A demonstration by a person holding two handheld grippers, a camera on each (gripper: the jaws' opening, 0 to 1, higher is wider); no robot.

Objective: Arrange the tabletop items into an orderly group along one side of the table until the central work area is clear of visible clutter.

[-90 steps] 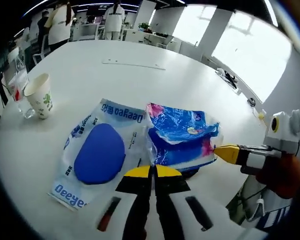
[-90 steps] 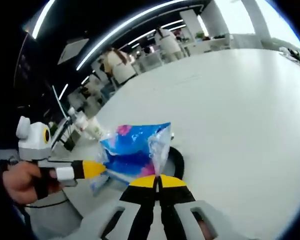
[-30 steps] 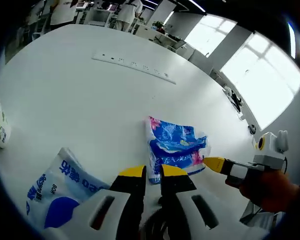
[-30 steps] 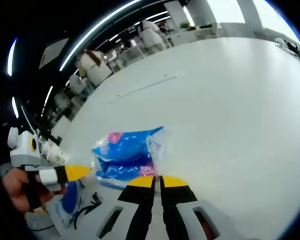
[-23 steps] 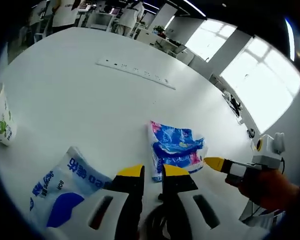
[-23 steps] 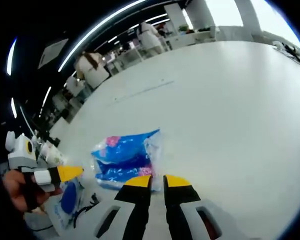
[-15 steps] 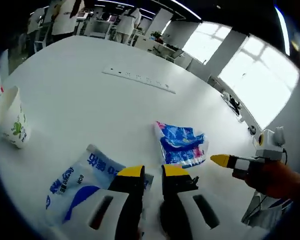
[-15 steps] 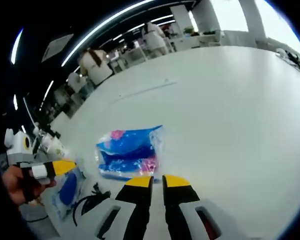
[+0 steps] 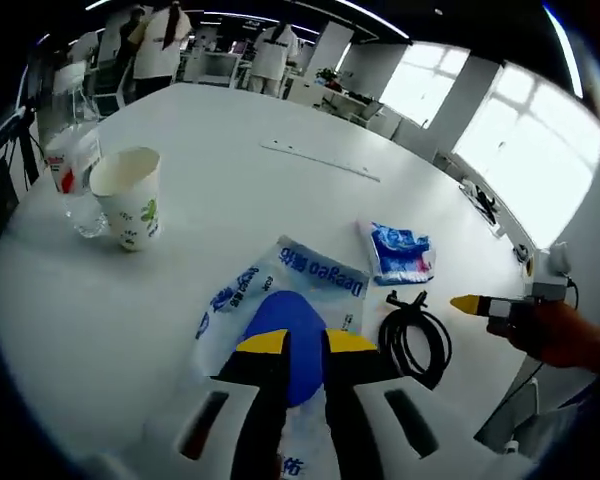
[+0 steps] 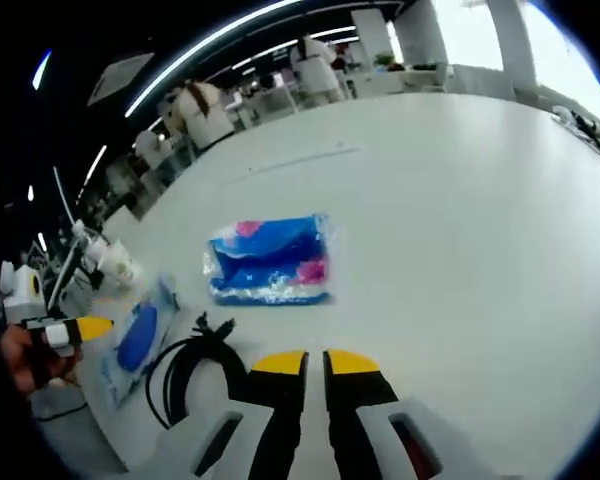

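A blue-and-pink packet (image 9: pixel 400 252) lies flat on the white table (image 9: pixel 210 200), free of both grippers. Just in front of my left gripper (image 9: pixel 306 343) sits a clear Deeyeo pouch (image 9: pixel 280 300) holding a blue pad; the jaws stand a little apart with nothing between them. A black coiled cable (image 9: pixel 415 335) rests to its right. My right gripper (image 9: pixel 467 303) shows beyond the cable, held by a hand. In the right gripper view, the right gripper (image 10: pixel 315 362) is open above bare table, short of the packet (image 10: pixel 270 260), with the cable (image 10: pixel 195 365) and pouch (image 10: pixel 140 340) at left.
A paper cup (image 9: pixel 128 195) and a clear cup with a red label (image 9: pixel 72 175) stand near the table's left edge. A flush strip (image 9: pixel 320 160) lies across the far table. People stand at the back. The table edge runs close by the cable.
Both grippers, shut on the blue-and-pink packet three seconds ago, have opened and let it go. Both have drawn back; the packet lies flat and the cable shows.
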